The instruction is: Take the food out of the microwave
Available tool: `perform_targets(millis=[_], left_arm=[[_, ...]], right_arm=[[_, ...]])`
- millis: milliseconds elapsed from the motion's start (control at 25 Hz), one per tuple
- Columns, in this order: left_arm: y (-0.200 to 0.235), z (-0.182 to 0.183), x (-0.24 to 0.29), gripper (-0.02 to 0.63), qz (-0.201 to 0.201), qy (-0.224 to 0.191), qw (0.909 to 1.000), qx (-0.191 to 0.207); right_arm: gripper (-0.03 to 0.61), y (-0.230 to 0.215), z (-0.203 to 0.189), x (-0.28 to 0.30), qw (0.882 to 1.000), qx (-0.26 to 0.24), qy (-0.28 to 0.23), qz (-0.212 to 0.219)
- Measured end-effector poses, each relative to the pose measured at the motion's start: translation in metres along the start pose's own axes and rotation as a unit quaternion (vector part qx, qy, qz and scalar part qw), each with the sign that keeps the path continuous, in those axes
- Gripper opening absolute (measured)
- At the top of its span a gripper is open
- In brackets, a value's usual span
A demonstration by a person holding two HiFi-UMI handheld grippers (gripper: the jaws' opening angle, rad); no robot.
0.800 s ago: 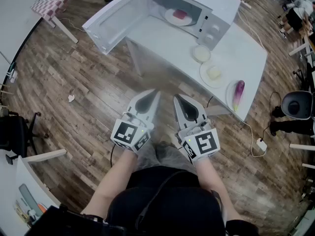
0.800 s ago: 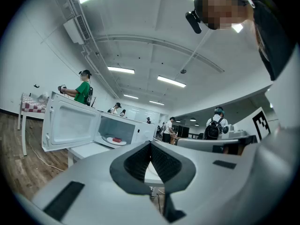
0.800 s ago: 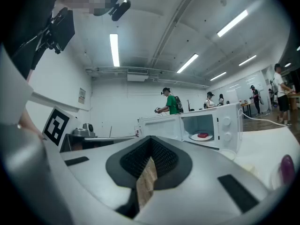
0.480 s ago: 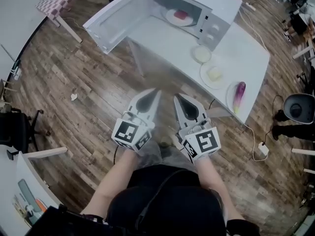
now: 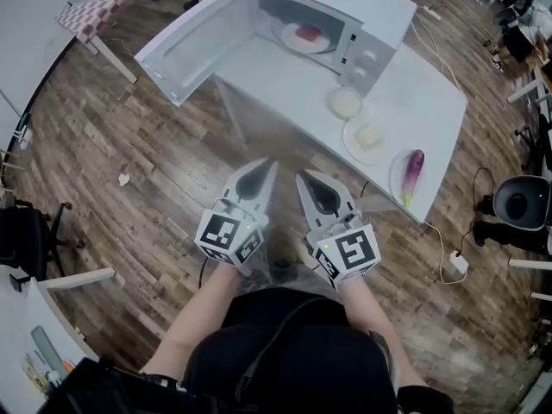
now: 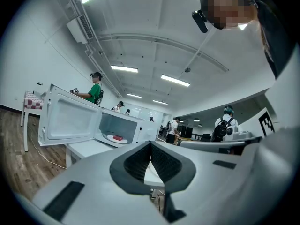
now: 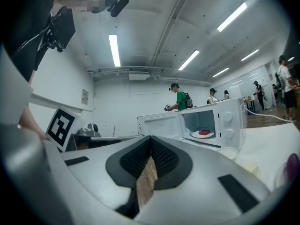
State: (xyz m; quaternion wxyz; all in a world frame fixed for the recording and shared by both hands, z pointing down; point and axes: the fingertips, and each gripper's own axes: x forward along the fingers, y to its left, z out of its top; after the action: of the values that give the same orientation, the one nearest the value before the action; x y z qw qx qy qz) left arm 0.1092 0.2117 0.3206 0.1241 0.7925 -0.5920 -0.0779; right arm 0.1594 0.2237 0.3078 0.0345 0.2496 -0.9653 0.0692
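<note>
Above a wood floor, head view: looks down on the left gripper and right gripper, held side by side in front of the person, well short of the white table. Shows both pairs of jaws pressed together at the tips, gripping nothing. Finds the red food on its plate inside the microwave, with the door swung wide. Takes in a small bowl, a second plate and an eggplant farther along the table.

Left gripper view: confirms jaws closed tip to tip and empty; catches the open microwave beyond, the food on its plate inside, and people standing behind.

Right gripper view: same closed, empty jaws, with the microwave and food ahead to the right and the eggplant at the frame's edge.
</note>
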Motion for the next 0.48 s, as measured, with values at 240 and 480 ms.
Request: perform_targets(millis=[240, 480], left_arm=[[0.032, 0.007, 0.035, 0.011, -0.028, 0.009, 0.9995, -0.007], [0.082, 0.016, 0.074, 0.011, -0.047, 0.024, 0.9985, -0.016]], right_arm=[[0.02, -0.02, 0.001, 0.037, 1.0, 0.008, 0.004, -0.029], [0.02, -0.042, 0.001, 0.089, 0.998, 0.012, 0.019, -0.06]])
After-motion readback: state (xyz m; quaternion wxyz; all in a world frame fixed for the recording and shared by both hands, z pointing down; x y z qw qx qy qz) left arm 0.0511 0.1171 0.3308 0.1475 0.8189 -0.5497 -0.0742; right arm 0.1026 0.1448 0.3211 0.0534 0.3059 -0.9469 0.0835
